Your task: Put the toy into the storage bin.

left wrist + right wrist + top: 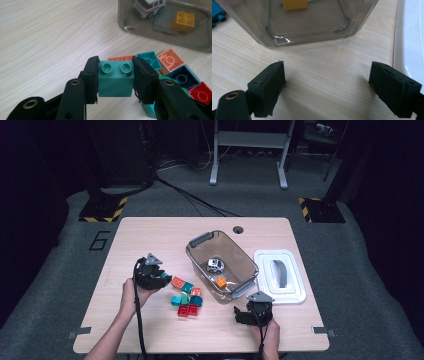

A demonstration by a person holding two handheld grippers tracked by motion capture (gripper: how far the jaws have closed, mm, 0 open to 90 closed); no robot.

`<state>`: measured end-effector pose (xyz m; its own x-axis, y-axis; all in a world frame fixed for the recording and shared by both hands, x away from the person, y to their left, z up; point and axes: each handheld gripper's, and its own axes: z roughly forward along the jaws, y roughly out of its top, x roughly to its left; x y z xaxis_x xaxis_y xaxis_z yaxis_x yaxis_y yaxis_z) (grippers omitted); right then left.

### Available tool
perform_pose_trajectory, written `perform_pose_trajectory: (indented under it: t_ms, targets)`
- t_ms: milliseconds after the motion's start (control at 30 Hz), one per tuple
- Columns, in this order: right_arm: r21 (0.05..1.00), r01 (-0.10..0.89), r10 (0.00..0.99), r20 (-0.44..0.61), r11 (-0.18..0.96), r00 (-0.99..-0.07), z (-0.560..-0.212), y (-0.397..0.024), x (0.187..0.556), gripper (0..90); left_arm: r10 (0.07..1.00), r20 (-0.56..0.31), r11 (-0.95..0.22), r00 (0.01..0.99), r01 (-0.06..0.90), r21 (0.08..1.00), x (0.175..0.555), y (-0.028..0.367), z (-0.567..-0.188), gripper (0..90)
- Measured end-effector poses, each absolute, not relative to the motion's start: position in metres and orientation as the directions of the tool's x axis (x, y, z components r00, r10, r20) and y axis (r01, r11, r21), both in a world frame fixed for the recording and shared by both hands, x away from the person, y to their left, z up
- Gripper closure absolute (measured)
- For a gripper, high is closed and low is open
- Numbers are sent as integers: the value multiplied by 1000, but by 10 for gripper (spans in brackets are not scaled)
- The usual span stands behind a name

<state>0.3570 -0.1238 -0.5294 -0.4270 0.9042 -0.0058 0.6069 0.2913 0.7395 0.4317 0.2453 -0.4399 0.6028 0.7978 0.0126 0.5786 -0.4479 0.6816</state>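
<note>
Behind the left tongs (115, 76), blocks (172, 72) lie half hidden.

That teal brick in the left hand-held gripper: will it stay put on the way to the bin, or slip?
The teal brick looks like hard, stiff plastic, so it probably won't deform. The left hand-held gripper clamps its flat sides squarely, so twisting seems unlikely. Its smooth, glossy faces could slide if jolted, though it is likely light.

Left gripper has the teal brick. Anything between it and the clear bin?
Nothing visible. The teal brick sits clamped in the left gripper; the clear bin is open-topped, its lid lying aside. Loose bricks lie low on the table.
</note>
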Motion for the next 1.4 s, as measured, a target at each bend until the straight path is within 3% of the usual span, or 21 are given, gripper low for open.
perform_pose_trajectory:
  t_ms: [500,1400]
  targets:
    - [739,607,904,-6,292,-427,-529,-124,357,130,784,15,-446,621,546,709,438,236,-413,591]
    - [743,609,908,4,278,-419,-530,-122,358,128,747,96,-502,658,463,731,452,209,-354,591]
